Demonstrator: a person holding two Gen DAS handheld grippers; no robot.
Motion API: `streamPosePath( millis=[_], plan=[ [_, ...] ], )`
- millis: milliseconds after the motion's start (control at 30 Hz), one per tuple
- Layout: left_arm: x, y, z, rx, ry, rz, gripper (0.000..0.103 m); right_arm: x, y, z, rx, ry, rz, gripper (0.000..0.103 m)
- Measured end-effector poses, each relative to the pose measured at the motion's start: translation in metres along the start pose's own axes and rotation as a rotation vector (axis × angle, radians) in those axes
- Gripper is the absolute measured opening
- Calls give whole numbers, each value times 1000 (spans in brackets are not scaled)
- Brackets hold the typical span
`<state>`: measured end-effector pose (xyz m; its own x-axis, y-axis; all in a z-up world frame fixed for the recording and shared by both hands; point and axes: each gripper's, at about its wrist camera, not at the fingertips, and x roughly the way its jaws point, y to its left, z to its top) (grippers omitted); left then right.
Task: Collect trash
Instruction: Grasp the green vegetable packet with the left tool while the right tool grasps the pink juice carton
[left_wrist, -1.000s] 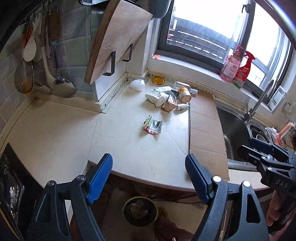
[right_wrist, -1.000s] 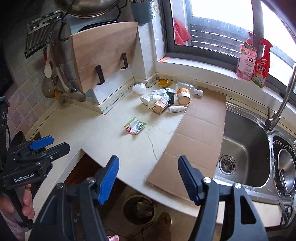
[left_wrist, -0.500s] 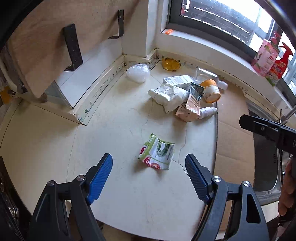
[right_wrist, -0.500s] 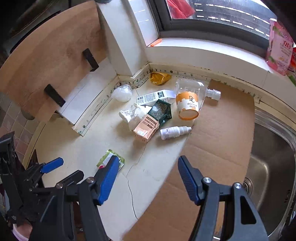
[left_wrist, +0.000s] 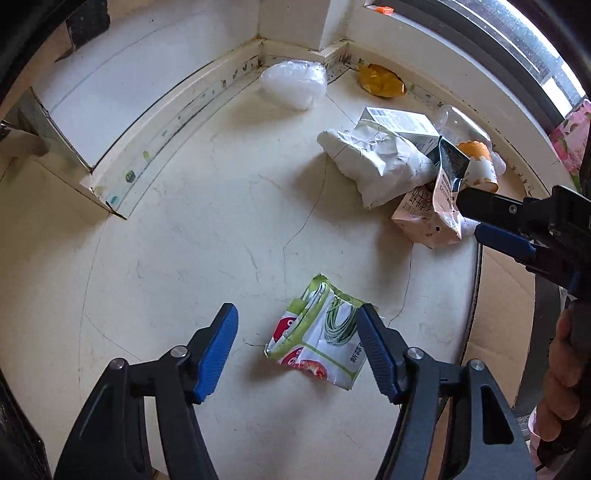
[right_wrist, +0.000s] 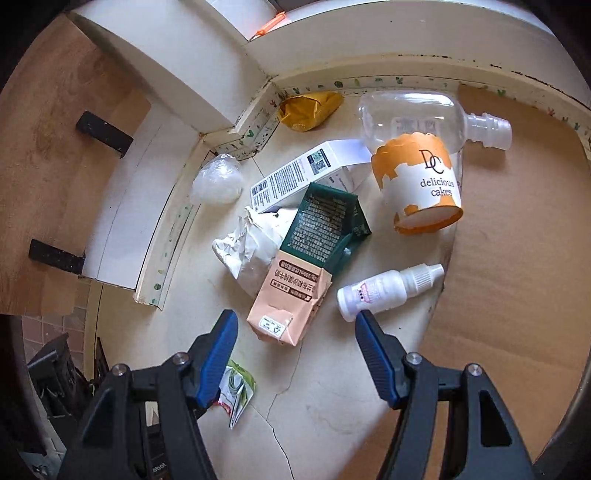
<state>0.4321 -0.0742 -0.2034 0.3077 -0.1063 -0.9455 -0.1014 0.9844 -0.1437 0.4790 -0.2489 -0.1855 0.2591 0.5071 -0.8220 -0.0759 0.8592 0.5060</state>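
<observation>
The cream desk (left_wrist: 192, 236) carries scattered trash. Beside the pink carton (right_wrist: 290, 306) lie a paper cup (right_wrist: 421, 188) and a small white bottle (right_wrist: 384, 291). The right gripper (right_wrist: 295, 325) hovers wide over the carton. The left gripper (left_wrist: 297, 325), jaws just narrowing but untouching, straddles the green wrapper (left_wrist: 317, 336), nearer the desk edge.

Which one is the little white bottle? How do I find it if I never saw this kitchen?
Start at the brown cardboard sheet on the counter. Along its left edge sits a trash pile, with an orange-and-white "delicious cakes" cup. Just below that cup lies the small white dropper bottle, on its side, the only piece with a pointed cap and pink label.
</observation>
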Motion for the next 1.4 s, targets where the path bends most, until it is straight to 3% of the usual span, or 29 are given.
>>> streamPosePath(
  millis=[167,267,567,1233,1400],
  plan=[
    [15,5,-1,-48,47,-34,20,8,1,6,15,4,-3,66],
    [13,6,-2,-64,30,-42,11,14,3,8,13,9,-18,67],
    [-15,16,2,-104,-67,47,8,22,16,9,-46,6,-102,67],
    [-37,28,1,-148,-132,57,8,46,-2,9,98,91,-97,66],
    [-35,27,1,-153,-129,52,8,46,-1,7,95,77,-88,49]
  ],
)
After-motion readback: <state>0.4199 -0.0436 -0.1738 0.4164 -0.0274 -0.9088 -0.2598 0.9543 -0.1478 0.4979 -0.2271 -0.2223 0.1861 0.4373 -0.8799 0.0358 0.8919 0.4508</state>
